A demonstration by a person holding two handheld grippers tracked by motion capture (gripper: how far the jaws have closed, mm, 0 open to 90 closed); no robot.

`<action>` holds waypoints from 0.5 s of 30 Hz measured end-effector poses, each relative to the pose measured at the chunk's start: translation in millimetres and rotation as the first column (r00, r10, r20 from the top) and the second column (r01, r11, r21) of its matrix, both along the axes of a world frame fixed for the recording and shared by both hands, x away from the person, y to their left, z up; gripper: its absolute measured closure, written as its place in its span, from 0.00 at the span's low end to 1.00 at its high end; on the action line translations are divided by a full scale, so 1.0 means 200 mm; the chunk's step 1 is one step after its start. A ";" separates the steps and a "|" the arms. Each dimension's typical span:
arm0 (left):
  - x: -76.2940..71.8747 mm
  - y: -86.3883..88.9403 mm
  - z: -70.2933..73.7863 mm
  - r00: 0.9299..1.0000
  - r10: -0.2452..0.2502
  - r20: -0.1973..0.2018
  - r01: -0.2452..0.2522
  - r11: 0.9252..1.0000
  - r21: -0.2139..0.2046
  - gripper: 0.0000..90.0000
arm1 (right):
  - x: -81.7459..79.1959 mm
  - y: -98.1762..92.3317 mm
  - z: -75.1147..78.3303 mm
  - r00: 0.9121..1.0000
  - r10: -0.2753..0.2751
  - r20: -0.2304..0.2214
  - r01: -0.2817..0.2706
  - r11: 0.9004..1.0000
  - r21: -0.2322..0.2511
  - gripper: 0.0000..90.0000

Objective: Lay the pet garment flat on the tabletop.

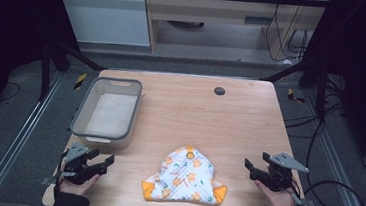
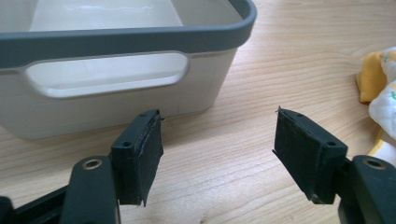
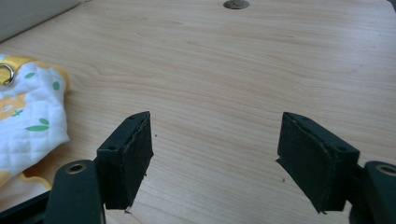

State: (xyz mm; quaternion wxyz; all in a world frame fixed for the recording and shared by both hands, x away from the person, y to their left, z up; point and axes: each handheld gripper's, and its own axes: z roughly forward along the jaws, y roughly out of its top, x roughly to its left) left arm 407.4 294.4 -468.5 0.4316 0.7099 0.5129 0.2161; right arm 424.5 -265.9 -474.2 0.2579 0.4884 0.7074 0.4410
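A small quilted cloth (image 1: 185, 177), white with orange and green prints and yellow edging, lies crumpled near the table's front edge. Its edge shows at the right of the left gripper view (image 2: 380, 93) and at the left of the right gripper view (image 3: 28, 116), with a metal ring on it. My left gripper (image 1: 99, 160) rests open at the front left, just before a grey-rimmed plastic bin (image 1: 83, 107), whose handle wall (image 2: 107, 79) is close ahead. My right gripper (image 1: 254, 168) stands open at the front right, apart from the cloth. Nothing sits between either pair of jaws.
The wooden table (image 1: 210, 115) has a round dark grommet (image 1: 219, 91) near its far edge, also seen as the grommet (image 3: 236, 4) in the right gripper view. Cables trail on the floor at the right (image 1: 333, 196). The bin looks empty inside.
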 end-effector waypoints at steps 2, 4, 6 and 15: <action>-0.01 -0.01 0.01 1.000 -0.006 0.008 0.006 1.000 -0.003 0.35 | 0.00 0.01 0.00 1.000 0.011 -0.005 -0.011 1.000 0.001 0.32; -0.01 -0.01 0.02 1.000 -0.014 0.016 0.014 1.000 -0.011 0.35 | 0.00 0.03 0.01 1.000 0.027 -0.008 -0.027 1.000 0.003 0.33; -0.02 -0.02 0.02 1.000 -0.017 0.019 0.017 1.000 -0.017 0.35 | 0.00 0.04 0.02 0.999 0.035 -0.009 -0.035 0.999 0.005 0.34; -0.02 -0.04 0.06 0.999 -0.035 0.040 0.036 0.999 -0.031 0.37 | 0.02 0.05 0.06 0.998 0.062 -0.010 -0.062 0.998 -0.008 0.36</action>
